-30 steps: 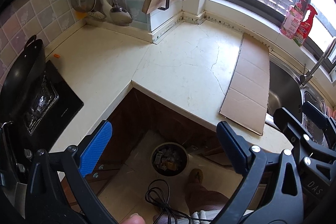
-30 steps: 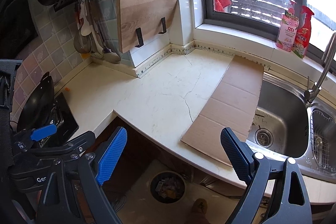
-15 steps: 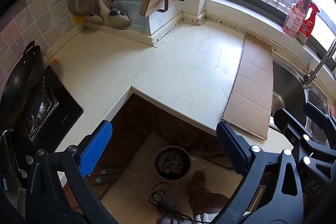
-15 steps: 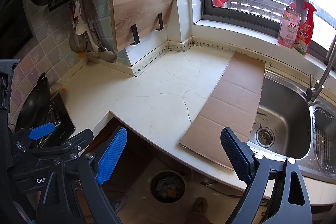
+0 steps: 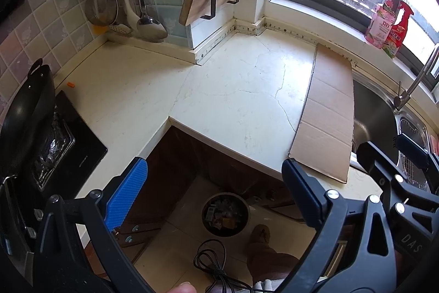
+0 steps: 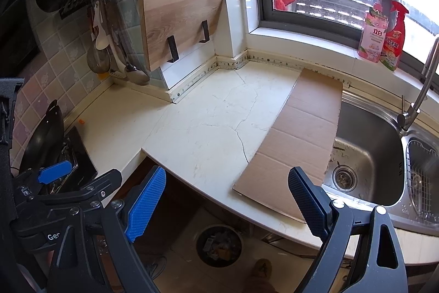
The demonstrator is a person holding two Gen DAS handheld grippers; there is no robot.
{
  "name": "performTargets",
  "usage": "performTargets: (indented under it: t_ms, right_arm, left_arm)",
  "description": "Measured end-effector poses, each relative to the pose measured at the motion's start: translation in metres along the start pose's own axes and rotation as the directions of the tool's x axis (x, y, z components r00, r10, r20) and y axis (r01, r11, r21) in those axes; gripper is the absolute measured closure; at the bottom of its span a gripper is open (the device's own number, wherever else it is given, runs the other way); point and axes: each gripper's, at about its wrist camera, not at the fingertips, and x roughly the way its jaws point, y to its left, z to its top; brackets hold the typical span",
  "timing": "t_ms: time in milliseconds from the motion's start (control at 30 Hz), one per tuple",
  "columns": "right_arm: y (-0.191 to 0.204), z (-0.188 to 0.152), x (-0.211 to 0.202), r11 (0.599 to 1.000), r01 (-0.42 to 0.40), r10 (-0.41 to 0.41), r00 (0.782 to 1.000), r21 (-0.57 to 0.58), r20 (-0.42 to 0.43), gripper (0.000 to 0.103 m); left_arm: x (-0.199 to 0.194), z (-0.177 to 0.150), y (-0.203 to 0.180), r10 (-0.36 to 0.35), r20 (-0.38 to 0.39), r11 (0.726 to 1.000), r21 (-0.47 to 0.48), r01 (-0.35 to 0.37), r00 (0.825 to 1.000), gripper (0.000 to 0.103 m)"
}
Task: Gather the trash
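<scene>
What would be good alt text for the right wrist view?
An open, empty right hand-held gripper hovers over a cracked cream countertop where a flat cardboard sheet lies beside a steel sink. A trash bin stands on the floor below.

Counter: cream cracked stone countertop (image 6: pixel 208 133)
Mat: flat brown cardboard sheet (image 6: pixel 296 139), beside the steel sink (image 6: pixel 367 155)
Wall: wooden cutting board (image 6: pixel 178 18)
Sill: pink soap bottle (image 6: pixel 373 32)
</scene>
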Motion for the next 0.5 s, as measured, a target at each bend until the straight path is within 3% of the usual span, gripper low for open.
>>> performTargets:
  t_ms: [500]
  right_arm:
    - [0.0014,-0.0049,-0.0077,1.0,-0.001,0.001,1.0,0.005,0.003,0.011]
  left_arm:
    - [-0.0054,-0.0054,0.0004,0.001,0.001,1.0,0.002,-0.001,1.0,0.006]
